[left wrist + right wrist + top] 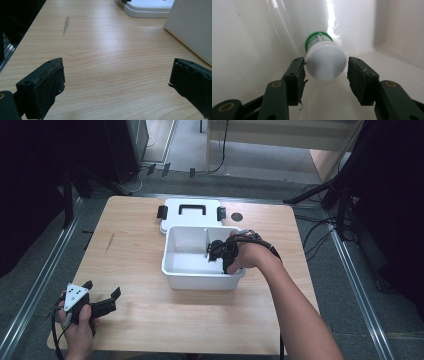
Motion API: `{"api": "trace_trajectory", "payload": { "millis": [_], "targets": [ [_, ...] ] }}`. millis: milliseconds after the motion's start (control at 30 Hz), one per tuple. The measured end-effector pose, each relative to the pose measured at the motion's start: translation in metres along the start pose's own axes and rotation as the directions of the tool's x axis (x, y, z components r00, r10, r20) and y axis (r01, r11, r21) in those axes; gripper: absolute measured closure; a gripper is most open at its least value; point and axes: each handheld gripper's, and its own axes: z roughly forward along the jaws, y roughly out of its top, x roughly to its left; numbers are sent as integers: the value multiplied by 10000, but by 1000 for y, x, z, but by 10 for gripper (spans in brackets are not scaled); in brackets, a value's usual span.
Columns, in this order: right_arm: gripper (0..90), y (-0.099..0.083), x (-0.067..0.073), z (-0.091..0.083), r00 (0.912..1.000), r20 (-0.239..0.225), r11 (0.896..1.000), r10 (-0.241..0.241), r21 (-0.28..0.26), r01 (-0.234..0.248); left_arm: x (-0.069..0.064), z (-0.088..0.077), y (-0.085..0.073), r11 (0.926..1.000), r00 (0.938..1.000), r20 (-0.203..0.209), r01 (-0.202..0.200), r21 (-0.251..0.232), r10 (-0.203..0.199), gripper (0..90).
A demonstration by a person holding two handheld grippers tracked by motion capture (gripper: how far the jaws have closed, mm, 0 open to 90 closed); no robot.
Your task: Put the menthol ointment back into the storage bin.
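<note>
1. White plastic bin [192, 270] sits mid-table [135, 310], lid [191, 212] off and lying flat just behind it. A divider splits the bin; the right gripper [216, 251] is down in the right compartment.
2. Right gripper view: a small bottle [325, 60] (white body, green cap) lies on its side on the bin floor, close to the wall on that view's left. The right gripper [325, 68] has its jaws apart, one on each side of the bottle's white end. The left jaw looks to be touching or nearly touching the bottle; the right jaw shows a gap. Not clamped.
3. Bottle's long axis runs along the gripper's line of sight: white base toward the camera, green cap pointing away toward the far wall.
4. Left gripper [102, 302] rests low at the near left of the table, jaws wide apart, holding nothing; in its own view, bare wood lies between the jaws.
5. Progress, as judged: approach done, jaws aligned. Left to do: close on the bottle, lift it out of the bin.
</note>
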Motion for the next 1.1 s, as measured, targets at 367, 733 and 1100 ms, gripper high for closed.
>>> {"api": "trace_trajectory", "payload": {
  "millis": [367, 733, 1100],
  "targets": [
    [169, -23, -6, -36, 9914, 112, 9781, 1304, -1651, -1268, 0, 0, 0, 10000, 10000, -18, -41, -6, 41, 2],
    [0, -55, -4, -66, 9624, -610, 8799, 2648, -3931, -2670, 0, 0, 0, 10000, 10000, -20, 3, -7, -3, 2],
    [0, -101, 0, -64, 9054, -803, 7330, 4169, -5593, -3871, 0, 0, 0, 10000, 10000, -37, -27, 12, 27, 2]
  ]
}}
